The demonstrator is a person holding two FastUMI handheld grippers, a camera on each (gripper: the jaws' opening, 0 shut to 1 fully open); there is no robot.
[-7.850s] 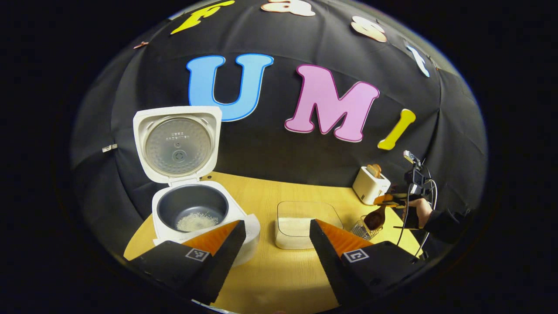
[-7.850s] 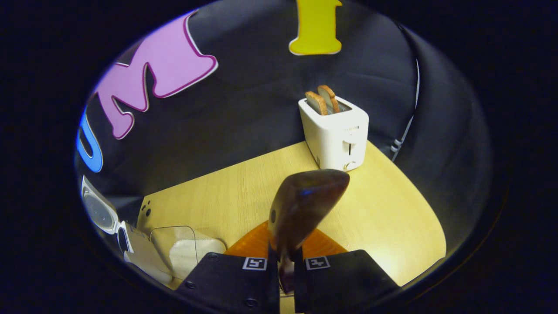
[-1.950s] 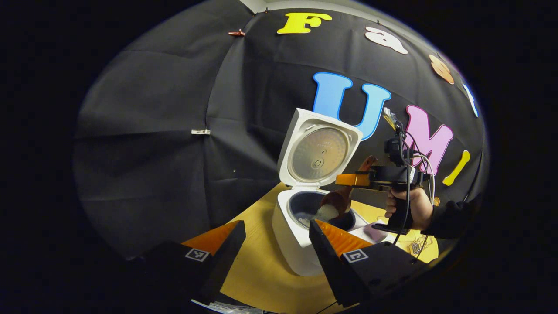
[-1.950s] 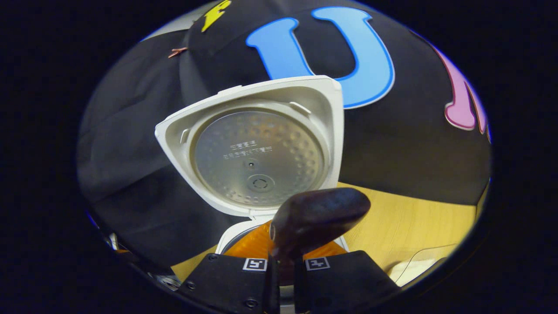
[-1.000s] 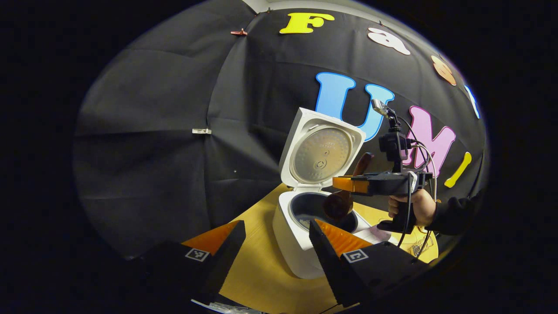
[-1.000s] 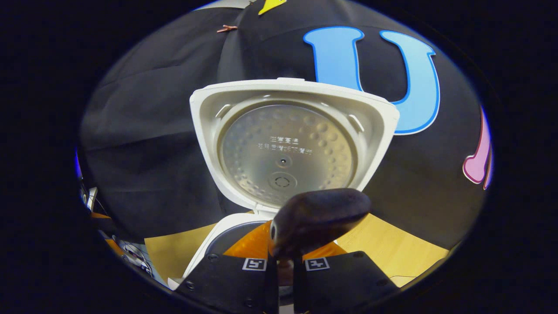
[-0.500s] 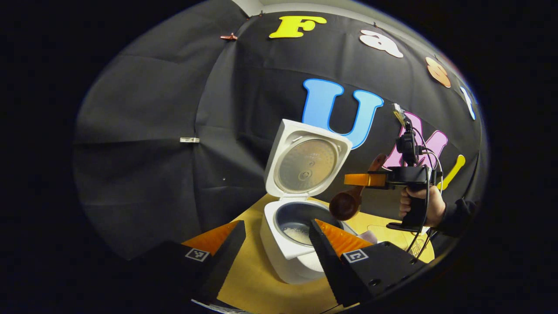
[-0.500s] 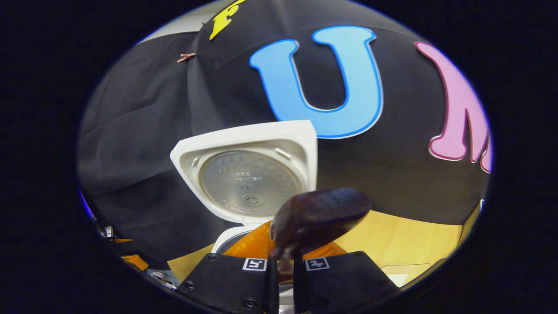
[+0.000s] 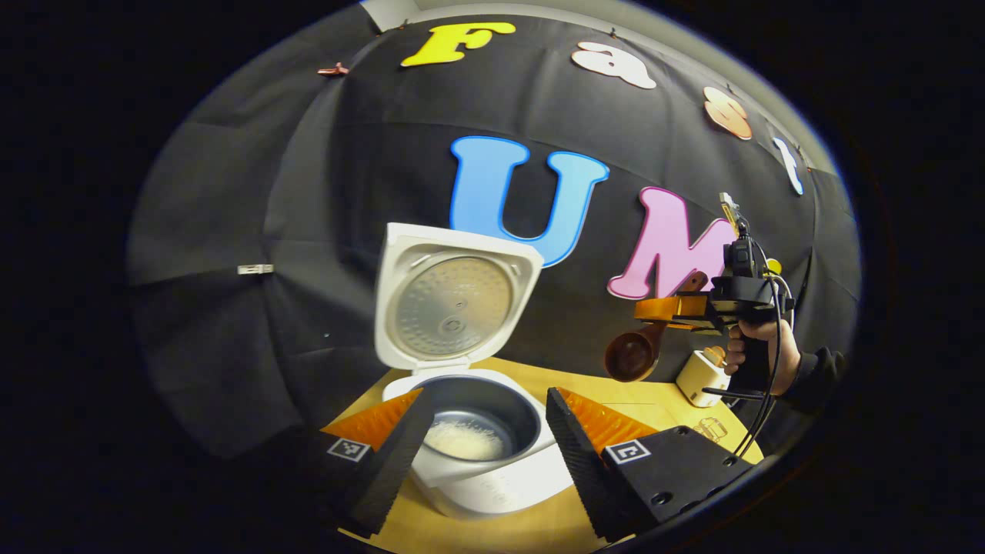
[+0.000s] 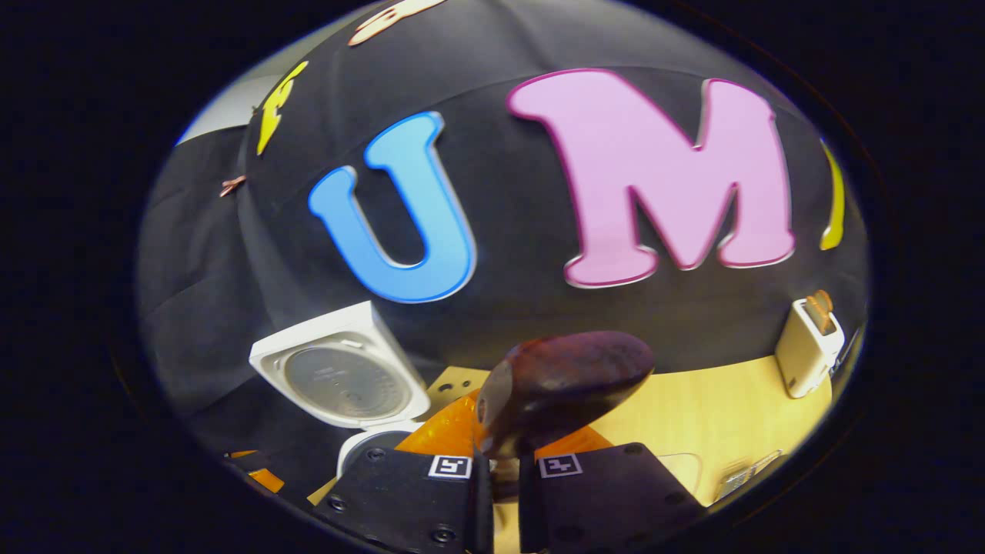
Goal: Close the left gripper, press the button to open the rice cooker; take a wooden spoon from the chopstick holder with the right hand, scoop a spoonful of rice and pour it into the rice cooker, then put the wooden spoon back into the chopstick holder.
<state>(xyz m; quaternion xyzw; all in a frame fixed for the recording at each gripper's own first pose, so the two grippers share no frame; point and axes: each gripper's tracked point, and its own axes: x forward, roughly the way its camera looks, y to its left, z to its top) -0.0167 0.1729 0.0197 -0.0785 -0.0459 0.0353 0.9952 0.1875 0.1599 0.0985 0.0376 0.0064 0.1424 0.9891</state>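
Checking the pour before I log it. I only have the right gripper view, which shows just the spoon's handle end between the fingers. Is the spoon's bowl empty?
Observer: Yes. In the left gripper view the bowl of the wooden spoon faces the camera and looks empty.
Operator: Rice in the pot?
Observer: A white patch of rice lies on the bottom of the open rice cooker.
Operator: Where's the spoon relative to the cooker?
Observer: Off to its side, in the air between the cooker and the toaster, held by the right hand-held gripper.
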